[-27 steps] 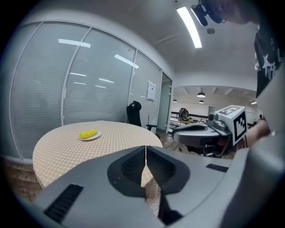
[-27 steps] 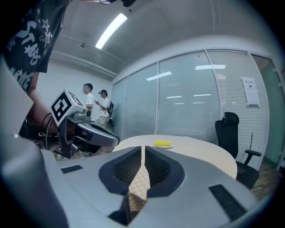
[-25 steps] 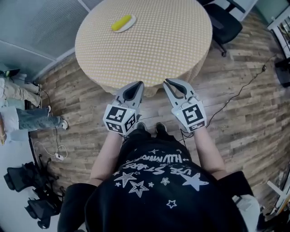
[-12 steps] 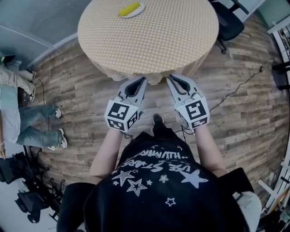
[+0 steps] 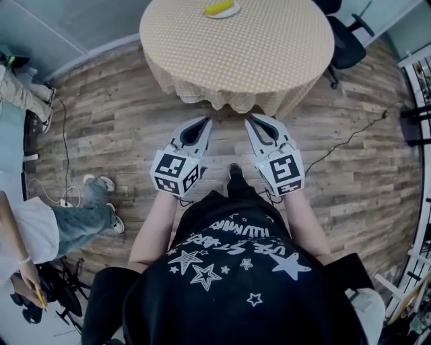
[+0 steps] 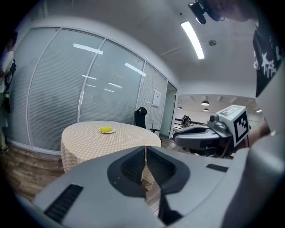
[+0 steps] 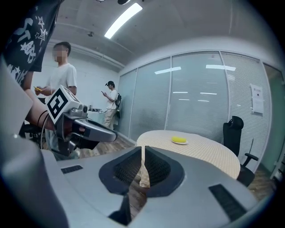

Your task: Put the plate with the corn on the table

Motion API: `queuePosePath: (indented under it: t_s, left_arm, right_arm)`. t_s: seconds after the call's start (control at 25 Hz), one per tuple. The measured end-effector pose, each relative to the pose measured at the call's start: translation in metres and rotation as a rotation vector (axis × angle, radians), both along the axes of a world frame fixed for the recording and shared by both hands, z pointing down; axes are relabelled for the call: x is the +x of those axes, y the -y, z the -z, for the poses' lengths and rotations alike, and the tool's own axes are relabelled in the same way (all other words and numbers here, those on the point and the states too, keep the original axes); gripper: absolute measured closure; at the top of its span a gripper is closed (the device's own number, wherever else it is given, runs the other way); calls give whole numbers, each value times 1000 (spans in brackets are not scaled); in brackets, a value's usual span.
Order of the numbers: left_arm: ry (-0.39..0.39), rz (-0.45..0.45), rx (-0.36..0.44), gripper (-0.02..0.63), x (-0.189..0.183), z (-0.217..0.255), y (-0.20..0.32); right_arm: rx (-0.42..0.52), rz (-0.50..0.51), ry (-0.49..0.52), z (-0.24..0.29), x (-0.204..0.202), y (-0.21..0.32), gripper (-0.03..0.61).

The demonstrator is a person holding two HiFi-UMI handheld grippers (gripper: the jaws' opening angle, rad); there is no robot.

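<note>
The plate [image 5: 229,11] sits at the far side of the round surface [image 5: 256,54], which is draped in a pale checked cloth [image 5: 202,91], and the only thing on it is the yellow corn [image 5: 217,8]. In the head view the plate lies right at the top edge, so its far rim is barely in frame. From both gripper views it shows whole but small and distant, a white rim under a yellow lump, with no detail of the corn to be made out. The left hand-held gripper [image 5: 204,122] and the right hand-held gripper [image 5: 250,120] are held side by side over the wooden floor [image 5: 108,128], short of the surface's near edge and well apart from the plate. Each has its jaws pressed together with nothing between them. A dark office chair [image 5: 347,44] stands just beyond the surface on the right, partly cut off. A bystander [image 5: 47,236] at the left edge shows only in part, legs and an arm.
</note>
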State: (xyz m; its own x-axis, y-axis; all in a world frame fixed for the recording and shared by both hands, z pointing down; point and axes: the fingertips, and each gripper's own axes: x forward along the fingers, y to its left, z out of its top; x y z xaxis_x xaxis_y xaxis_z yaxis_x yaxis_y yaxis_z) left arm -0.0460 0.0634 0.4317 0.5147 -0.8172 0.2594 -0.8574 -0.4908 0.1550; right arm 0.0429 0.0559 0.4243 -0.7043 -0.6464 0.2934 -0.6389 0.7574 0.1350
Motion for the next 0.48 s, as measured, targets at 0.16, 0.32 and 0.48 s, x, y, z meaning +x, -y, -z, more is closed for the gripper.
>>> queuePosePath:
  t_s: [0.16,0.32,0.48]
  left_arm:
    - [-13,-1,5,601,-11,0,-17]
    - [-19,-7,15,601,-8,2,-32]
    - [-22,-7,16,601,-10,4,-37]
  right_arm:
    - [20,13,-17,4,-14,-19,537]
    - [20,14,-16,5,-16,-32,537]
    - [8,20,-7,6,-21,-39,537]
